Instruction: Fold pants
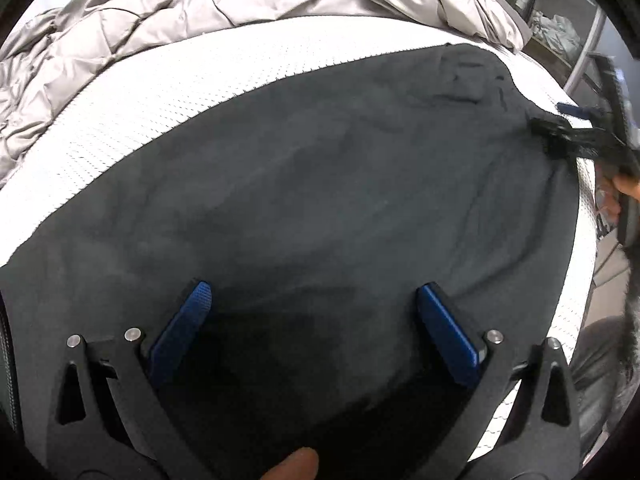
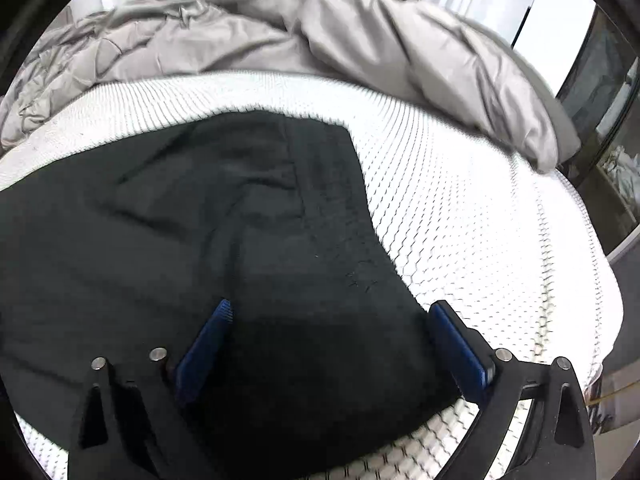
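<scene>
**Ana:** White mattress (image 1: pixel 168 92) with a honeycomb-textured cover fills both views, and a crumpled grey comforter (image 1: pixel 132 20) is bunched along its far side. Where are the pants?

**Ben:** The dark pants (image 1: pixel 320 184) lie spread flat on the mattress, near its front edge, with soft wrinkles across the cloth. In the right wrist view a seam runs down the fabric toward the camera.

**Ana:** And the left gripper (image 1: pixel 314 294)?

**Ben:** Its blue-padded fingers stand wide apart, low over the near part of the pants, nothing between them. A fingertip (image 1: pixel 292 466) of the holder shows at the bottom edge.

**Ana:** The right gripper (image 2: pixel 332 310)?

**Ben:** Also spread wide. Its left finger sits over the dark cloth; the right one is at the pants' edge, where fabric meets mattress. From the left wrist view it appears blurred at the far right, at the garment's border.

**Ana:** Anything behind?

**Ben:** Shelving (image 1: pixel 560 36), out of focus.
</scene>
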The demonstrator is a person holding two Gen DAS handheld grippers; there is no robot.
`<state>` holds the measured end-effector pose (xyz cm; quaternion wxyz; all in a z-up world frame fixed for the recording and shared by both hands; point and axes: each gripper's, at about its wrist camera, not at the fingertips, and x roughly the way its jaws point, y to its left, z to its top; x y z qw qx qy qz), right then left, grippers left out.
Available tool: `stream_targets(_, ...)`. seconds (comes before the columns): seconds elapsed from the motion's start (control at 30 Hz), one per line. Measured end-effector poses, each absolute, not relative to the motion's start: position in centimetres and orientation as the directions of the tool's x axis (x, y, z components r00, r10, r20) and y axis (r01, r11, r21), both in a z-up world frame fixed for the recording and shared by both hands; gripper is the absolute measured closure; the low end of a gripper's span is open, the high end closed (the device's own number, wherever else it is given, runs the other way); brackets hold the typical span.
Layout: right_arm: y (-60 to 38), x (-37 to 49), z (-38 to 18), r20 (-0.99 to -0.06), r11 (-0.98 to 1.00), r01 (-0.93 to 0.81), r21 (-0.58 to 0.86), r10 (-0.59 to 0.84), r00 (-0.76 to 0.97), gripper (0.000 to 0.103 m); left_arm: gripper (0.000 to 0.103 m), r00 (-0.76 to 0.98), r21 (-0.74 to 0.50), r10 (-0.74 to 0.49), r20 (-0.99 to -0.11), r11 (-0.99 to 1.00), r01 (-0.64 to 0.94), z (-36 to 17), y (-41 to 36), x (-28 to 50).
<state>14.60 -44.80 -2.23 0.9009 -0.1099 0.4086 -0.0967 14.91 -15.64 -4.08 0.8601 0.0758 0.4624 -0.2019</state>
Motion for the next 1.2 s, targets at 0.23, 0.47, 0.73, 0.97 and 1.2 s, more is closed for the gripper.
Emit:
stream_targets(0.23,-36.0,12.0,-0.4,-0.726,0.945,-0.281,-0.168,0.074,0.684,0.005,0.001,0.449,-0.103,-0.390,-0.804,0.835,0.541,-3.8,-18.7,12.4)
stream_targets(0.47,-37.5,11.5,-4.5,-0.797,0.916,-0.302,-0.265,-0.031,0.603,0.007,0.001,0.428,-0.112,-0.387,-0.817,0.834,0.541,-4.6,-17.0,12.0)
stream_targets(0.73,-43.5,10.6,-1.1,-0.699,0.947,0.009,-0.320,-0.242,0.673,0.005,0.001,0.472,-0.108,-0.361,-0.804,0.870,0.481,-4.8,-13.0,12.1)
stream_targets(0.97,-29.0,11.3,-1.8,-0.742,0.900,-0.412,-0.144,0.177,0.647,0.005,0.001,0.535,-0.054,-0.240,-0.810,0.939,0.340,-4.9,-6.9,11.6)
stream_targets(1.2,-22.8,11.1,-6.6,-0.843,0.790,-0.574,-0.217,0.145,0.518,0.005,0.001,0.556,-0.004,-0.158,-0.816,0.963,0.268,-5.5,0.1,9.4)
